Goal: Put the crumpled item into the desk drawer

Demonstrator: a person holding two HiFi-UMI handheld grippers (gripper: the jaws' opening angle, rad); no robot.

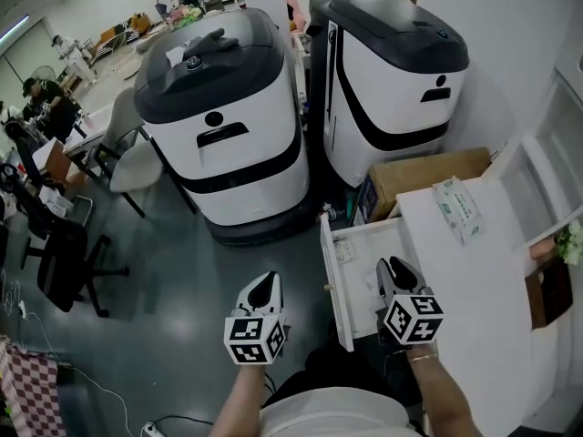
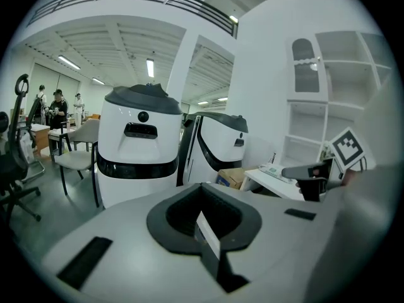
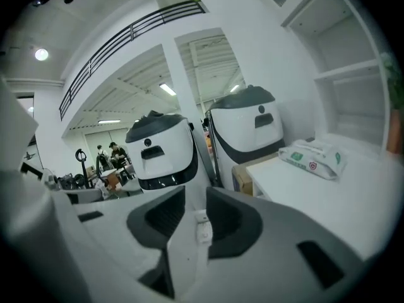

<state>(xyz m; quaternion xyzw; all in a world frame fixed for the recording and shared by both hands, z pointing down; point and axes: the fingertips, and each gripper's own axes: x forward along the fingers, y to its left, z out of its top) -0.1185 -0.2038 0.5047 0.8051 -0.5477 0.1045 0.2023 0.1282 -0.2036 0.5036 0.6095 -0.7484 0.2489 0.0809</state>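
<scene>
**Head view.** The drawer (image 1: 333, 280) stood pulled out of the white desk (image 1: 465, 289). The right gripper (image 1: 393, 271) hung over the drawer's near end, jaws parted and holding nothing. The left gripper (image 1: 264, 285) waited beside it, over the floor. The creased soft packet (image 1: 458, 209), judged to be the crumpled item, lay on the desk top beyond the drawer, well apart from both grippers. A small pale lump at the drawer's far end was too small to name. The step in hand looked like the reach for the packet. To do it well, the right gripper should rise clear of the drawer wall and cross to the packet. It should then take the packet across its narrow width, since soft wrapping would probably sag from an end grip. A cardboard box (image 1: 424, 176) and two big white machines (image 1: 219, 126) crowded the far side. Nothing lay between the right gripper and the packet.

**Left gripper view.** The left gripper (image 2: 205, 223) had its jaws drawn together on nothing. The machines (image 2: 139, 144) stood ahead, and the right gripper (image 2: 315, 178) showed at the right, by the desk (image 2: 271, 178).

**Right gripper view.** The right gripper (image 3: 196, 216) had its jaws partly open, with only a pale surface in the gap. The packet (image 3: 312, 156) lay ahead to the right on the desk (image 3: 328, 201). The shelves (image 3: 353, 74) rose close behind it and could catch a high swing.
</scene>
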